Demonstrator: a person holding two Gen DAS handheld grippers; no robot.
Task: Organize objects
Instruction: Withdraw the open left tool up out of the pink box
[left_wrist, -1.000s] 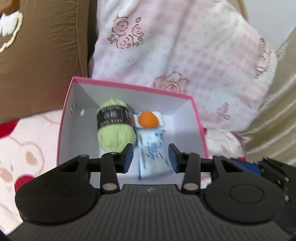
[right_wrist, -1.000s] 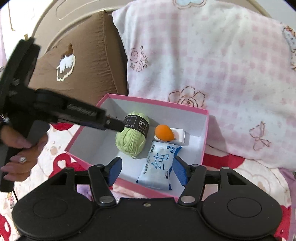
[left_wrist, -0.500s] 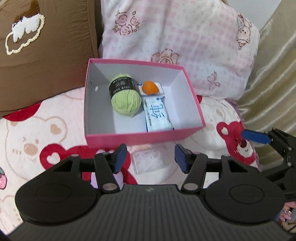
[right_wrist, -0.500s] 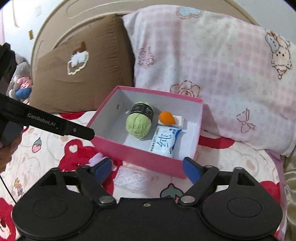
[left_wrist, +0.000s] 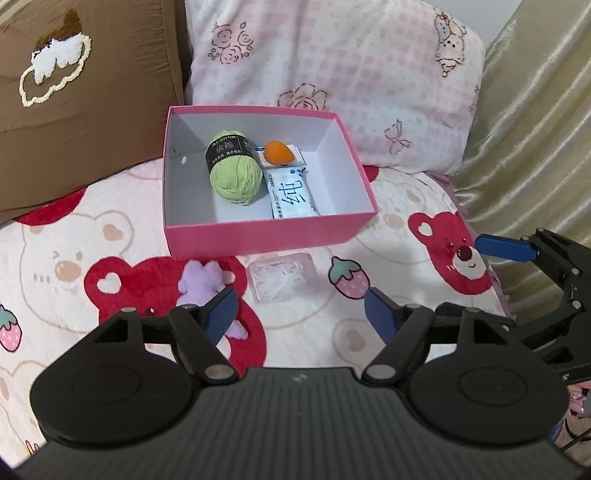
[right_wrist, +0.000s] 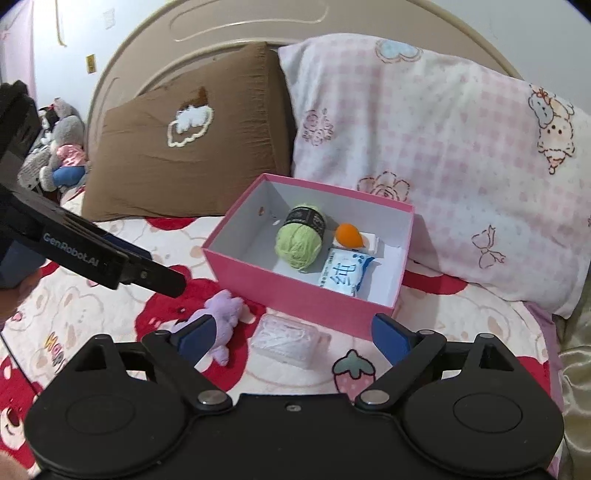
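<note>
A pink box (left_wrist: 258, 236) (right_wrist: 295, 291) sits on the bed before the pillows. It holds a green yarn ball (left_wrist: 232, 173) (right_wrist: 299, 243), an orange egg-shaped sponge (left_wrist: 279, 152) (right_wrist: 349, 234) on a small white pack, and a blue tissue pack (left_wrist: 291, 197) (right_wrist: 345, 277). In front of the box lie a clear plastic case (left_wrist: 282, 277) (right_wrist: 288, 341) and a purple plush toy (left_wrist: 201, 282) (right_wrist: 223, 310). My left gripper (left_wrist: 299, 314) is open and empty, above them. My right gripper (right_wrist: 291, 336) is open and empty, just over the clear case.
A brown pillow (left_wrist: 74, 92) (right_wrist: 184, 147) and a pink checked pillow (left_wrist: 351, 74) (right_wrist: 443, 166) lean behind the box. A gold curtain (left_wrist: 535, 129) hangs at the right. Stuffed toys (right_wrist: 55, 147) sit far left. The bedsheet (left_wrist: 74, 258) has bear and strawberry prints.
Both grippers have pulled back from the box and opened wider. The clear case and purple plush have come into view in front of the box.
</note>
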